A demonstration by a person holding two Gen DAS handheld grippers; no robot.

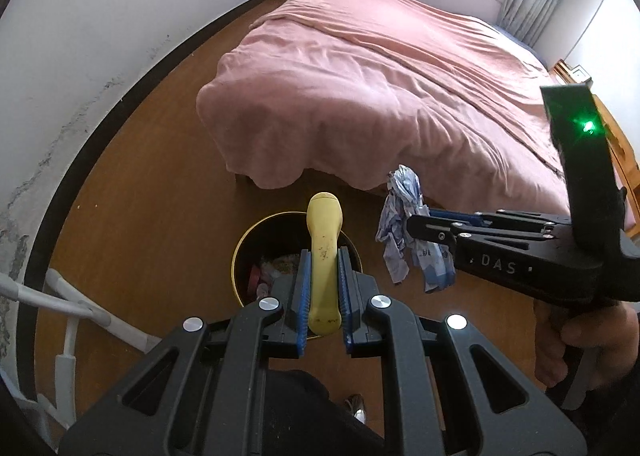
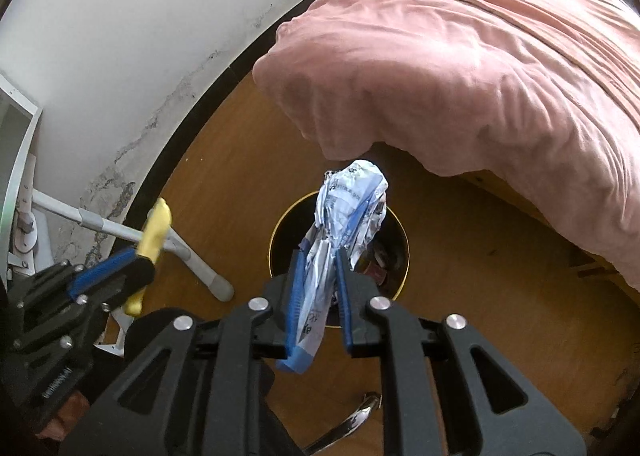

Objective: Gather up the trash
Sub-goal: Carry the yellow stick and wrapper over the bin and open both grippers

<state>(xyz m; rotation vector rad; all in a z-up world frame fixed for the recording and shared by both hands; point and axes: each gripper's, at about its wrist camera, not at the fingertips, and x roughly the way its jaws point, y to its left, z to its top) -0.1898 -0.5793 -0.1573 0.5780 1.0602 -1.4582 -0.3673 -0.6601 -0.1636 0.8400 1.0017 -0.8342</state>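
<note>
Left gripper (image 1: 323,288) clamps yellow banana peel (image 1: 324,252); right gripper (image 2: 318,296), jaws loosened, crumpled wrapper (image 2: 344,211) between pads, probably slipping free. Both over trash bin (image 2: 276,256) by bed (image 2: 480,55). Drop step; next, left must release too.

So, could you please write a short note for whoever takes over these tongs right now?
Left tongs: shut on a yellow banana-like piece, held over the black bin.
Right tongs: a crumpled blue-and-white wrapper hangs between the pads above the same bin; the pads stand loose around it, so it may be about to drop.
The bin stands on the wooden floor by the corner of the pink-covered bed and already holds some trash.
Done: both pieces picked up and brought over the bin.
Left: let both fall in, then look for more trash.
</note>
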